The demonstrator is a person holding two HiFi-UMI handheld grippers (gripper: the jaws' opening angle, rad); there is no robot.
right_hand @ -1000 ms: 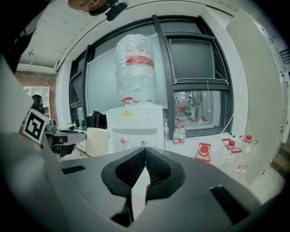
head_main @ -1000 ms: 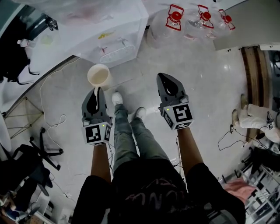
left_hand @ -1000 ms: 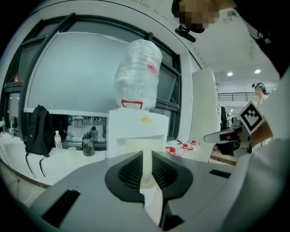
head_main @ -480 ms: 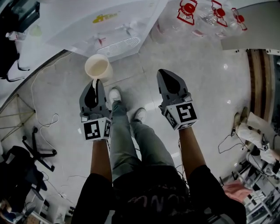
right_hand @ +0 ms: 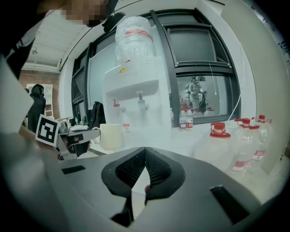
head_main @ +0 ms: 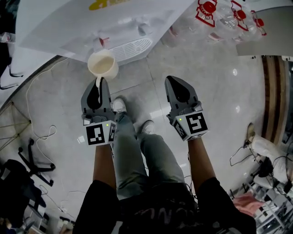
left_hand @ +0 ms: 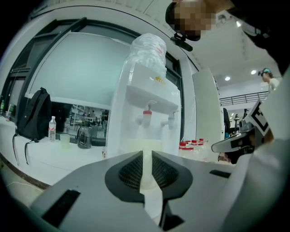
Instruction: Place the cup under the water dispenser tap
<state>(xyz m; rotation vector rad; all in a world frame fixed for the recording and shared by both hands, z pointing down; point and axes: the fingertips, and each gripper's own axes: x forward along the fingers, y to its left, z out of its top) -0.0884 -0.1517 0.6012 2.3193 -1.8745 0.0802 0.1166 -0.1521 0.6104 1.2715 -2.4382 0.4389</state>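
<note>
Cup: a cream cup (head_main: 102, 65), upright with its mouth up, carried in the air just in front of the water dispenser (head_main: 91, 23) and beside the left end of its grille (head_main: 132, 47)

Handle: the cup's handle (left_hand: 147, 174) runs back between the left jaws, with the body of the cup out ahead of them

Left gripper: the left gripper (head_main: 97, 84) has its jaws nearly together, pinched on that handle – a firm hold by the look of it

Right gripper: the right gripper (head_main: 176, 87) has its jaws closed on nothing and hangs level with the other, well apart from the cup

Taps: from behind the cup, the red tap (left_hand: 146, 116) and the second tap (left_hand: 170, 118) both sit higher than the rim, the red one almost straight ahead

What changed: over the last second the dispenser has swung in to fill the top of the head view and the cup has drawn up against its front; the hold on the handle looks the same

What it means: the approach is mostly made – I'd judge what's left is to ease the cup forward onto the grille beneath a tap and let go

Around: water jugs with red caps (head_main: 208, 9) stand on the floor (head_main: 229, 91) to the right, clear of the path
</note>
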